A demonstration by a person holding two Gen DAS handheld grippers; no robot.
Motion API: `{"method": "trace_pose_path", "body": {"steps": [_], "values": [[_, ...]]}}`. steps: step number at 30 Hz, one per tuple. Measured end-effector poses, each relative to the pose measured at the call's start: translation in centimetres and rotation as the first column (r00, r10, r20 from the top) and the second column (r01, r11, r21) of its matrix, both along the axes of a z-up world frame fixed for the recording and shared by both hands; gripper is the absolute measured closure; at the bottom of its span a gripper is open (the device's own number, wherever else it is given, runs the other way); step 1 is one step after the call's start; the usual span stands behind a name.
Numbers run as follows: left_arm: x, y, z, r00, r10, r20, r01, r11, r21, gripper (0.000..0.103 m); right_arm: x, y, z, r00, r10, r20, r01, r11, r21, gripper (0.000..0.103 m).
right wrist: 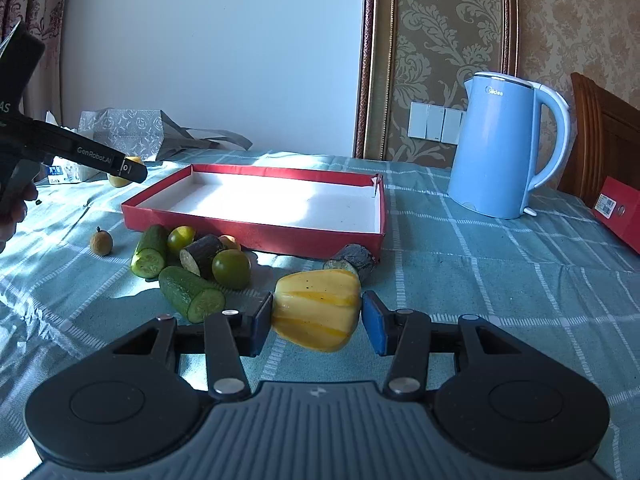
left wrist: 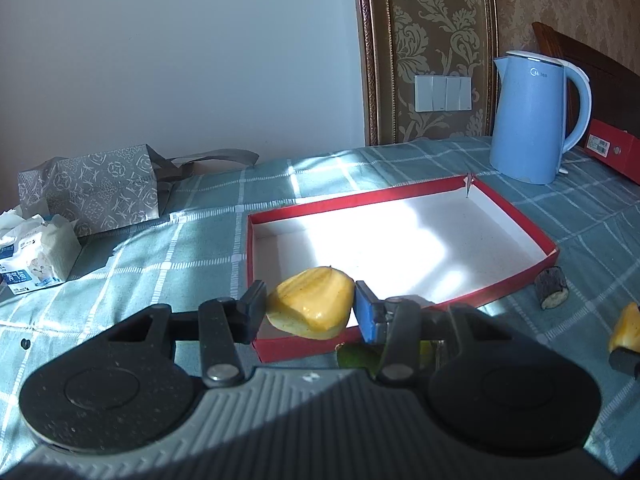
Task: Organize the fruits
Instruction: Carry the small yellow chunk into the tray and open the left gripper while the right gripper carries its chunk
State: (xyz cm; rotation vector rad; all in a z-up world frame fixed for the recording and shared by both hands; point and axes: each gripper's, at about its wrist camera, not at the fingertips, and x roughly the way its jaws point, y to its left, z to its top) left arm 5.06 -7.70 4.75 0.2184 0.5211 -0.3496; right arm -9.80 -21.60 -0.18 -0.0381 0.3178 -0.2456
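My left gripper (left wrist: 310,306) is shut on a yellow fruit piece (left wrist: 312,304) and holds it above the near left corner of the red tray (left wrist: 400,196), which has a white empty floor. My right gripper (right wrist: 316,316) has its pads on both sides of a second yellow fruit piece (right wrist: 318,308) in front of the tray (right wrist: 256,232); the left pad touches it, a small gap shows at the right pad. Cucumber pieces (right wrist: 192,292), green round fruits (right wrist: 231,268), dark cut pieces (right wrist: 202,254) and a small brown fruit (right wrist: 101,242) lie by the tray's front.
A blue kettle (right wrist: 504,148) stands right of the tray. A red box (right wrist: 620,212) lies at the far right. A grey patterned bag (left wrist: 96,188) and a tissue pack (left wrist: 36,256) sit at the left. A dark cut piece (left wrist: 552,292) lies by the tray's right corner.
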Motion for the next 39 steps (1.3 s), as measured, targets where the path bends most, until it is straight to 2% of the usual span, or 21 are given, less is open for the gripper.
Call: {"method": "trace_pose_path", "body": {"steps": [15,20,32,39], "values": [[3.3,-4.2,-0.8,0.999,0.014,-0.030,-0.014,1.000,0.013,0.060,-0.2,-1.0,-0.1,1.000,0.001,0.011,-0.001,1.000,0.015,0.056],[4.8,-5.5,-1.1,0.999,0.018,-0.039,-0.017,0.999,0.037,0.060,-0.4,-1.0,0.1,1.000,0.002,0.013,-0.002,1.000,0.008,0.056],[10.2,-7.8,-3.3,0.990,0.074,-0.116,-0.065,0.995,0.076,0.060,-0.9,-1.1,0.6,1.000,-0.007,0.017,0.007,1.000,-0.006,0.056],[11.8,-7.8,-4.6,0.980,0.117,-0.160,-0.103,0.990,0.091,0.059,-1.0,-1.2,0.6,1.000,-0.013,0.014,0.013,1.000,0.000,0.056]]}}
